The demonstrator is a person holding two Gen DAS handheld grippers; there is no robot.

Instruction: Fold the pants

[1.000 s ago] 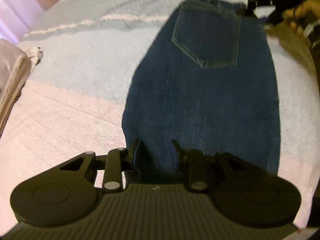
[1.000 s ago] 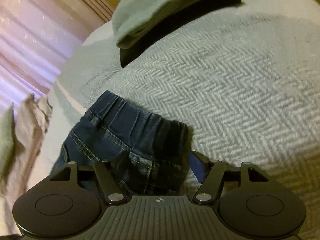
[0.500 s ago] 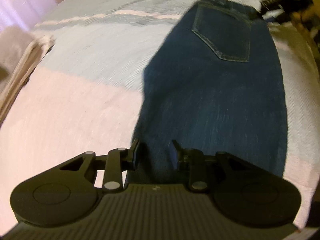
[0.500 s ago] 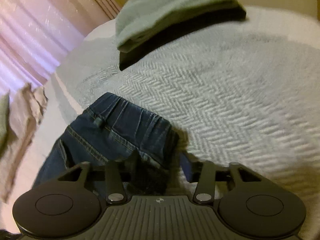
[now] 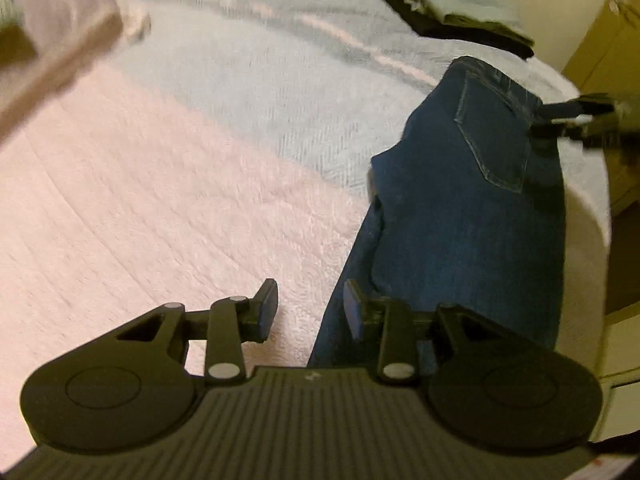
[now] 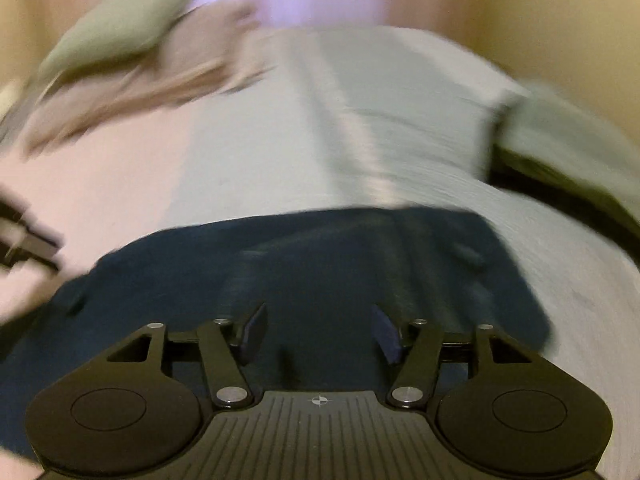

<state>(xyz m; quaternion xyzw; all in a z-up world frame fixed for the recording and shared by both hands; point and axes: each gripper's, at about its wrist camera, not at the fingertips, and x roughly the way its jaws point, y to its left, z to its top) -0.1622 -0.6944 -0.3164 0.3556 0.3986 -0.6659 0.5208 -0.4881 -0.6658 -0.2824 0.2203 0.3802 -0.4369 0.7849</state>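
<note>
Dark blue jeans lie lengthwise on the bed, one back pocket facing up, waistband at the far end. My left gripper is open at the near end of the leg; pink bedcover shows between its fingers, and the right fingertip sits at the denim's left edge. In the left wrist view the right gripper hangs beside the waistband. The right wrist view is blurred: my right gripper is open just above the jeans, clamping nothing. The left gripper shows at that view's left edge.
A folded stack of grey-green and black clothes lies beyond the waistband. Beige bedding is heaped at the other side. The pink and pale blue bedcover spreads left. The bed's edge and a yellow cabinet are right.
My left gripper has swung left, from over the jeans leg to its left edge. My right gripper has let go of the waistband and turned sharply to face across the jeans.
</note>
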